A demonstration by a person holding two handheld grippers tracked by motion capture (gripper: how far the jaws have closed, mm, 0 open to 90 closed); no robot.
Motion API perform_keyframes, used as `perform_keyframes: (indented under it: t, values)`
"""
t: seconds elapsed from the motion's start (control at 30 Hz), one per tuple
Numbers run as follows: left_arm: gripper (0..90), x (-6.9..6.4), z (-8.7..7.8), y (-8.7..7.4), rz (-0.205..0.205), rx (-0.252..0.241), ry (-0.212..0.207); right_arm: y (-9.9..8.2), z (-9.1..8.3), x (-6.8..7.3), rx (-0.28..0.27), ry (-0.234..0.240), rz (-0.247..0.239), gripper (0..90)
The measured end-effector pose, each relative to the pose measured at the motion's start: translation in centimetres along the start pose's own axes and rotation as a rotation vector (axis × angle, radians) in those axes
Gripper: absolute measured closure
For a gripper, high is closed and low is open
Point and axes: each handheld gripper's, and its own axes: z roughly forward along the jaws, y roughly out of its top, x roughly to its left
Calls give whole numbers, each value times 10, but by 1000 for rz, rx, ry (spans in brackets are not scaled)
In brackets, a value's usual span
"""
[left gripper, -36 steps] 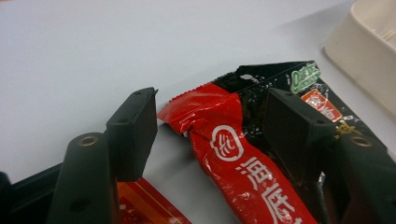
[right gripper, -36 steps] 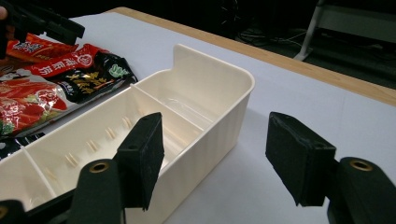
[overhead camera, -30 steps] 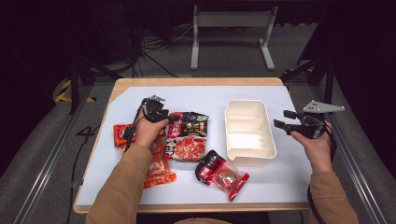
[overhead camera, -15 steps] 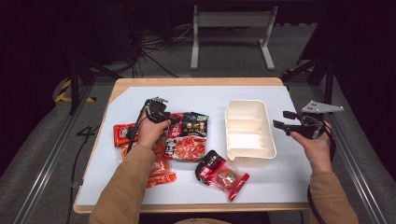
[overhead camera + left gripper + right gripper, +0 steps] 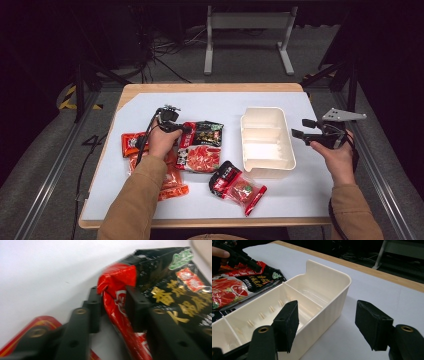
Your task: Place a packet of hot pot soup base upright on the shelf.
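Left gripper (image 5: 110,307): jaws have just been closing and now pinch the raised red corner of the black-and-red sauce packet (image 5: 202,145), which lies just left of the cream divided tray (image 5: 267,172). The frame is blurred, so I judge, not certain, that the pads bear on the foil. Reading: the pick is made and the next step is probably a lift toward the tray. Right gripper (image 5: 332,327): jaws stand wide with nothing between them, poised beside the tray's right wall. Room: bare white table (image 5: 150,107) behind the packet and beyond the tray's far end. More red packets (image 5: 150,150) lie left of the tray, and a small pouch (image 5: 237,186) sits at its near-left corner. A lift has only the tray's left wall to clear.
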Motion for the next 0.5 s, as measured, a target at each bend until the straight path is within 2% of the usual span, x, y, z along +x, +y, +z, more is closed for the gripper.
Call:
perform_keyframes:
  t: [0.03, 0.17, 0.3, 0.5]
  values:
    - [746, -1, -1, 0, 12, 2, 6, 0, 0, 0, 0, 0, 0, 360]
    - [800, -3, -2, 1, 10, -2, 9, 0, 0, 0, 0, 2, 0, 359]
    - [826, -4, -5, 1, -17, -18, -1, 0, 1, 0, 4, 3, 2, 360]
    - [848, -6, -15, 3, -34, -42, -17, 0, 0, 0, -2, 1, 4, 360]
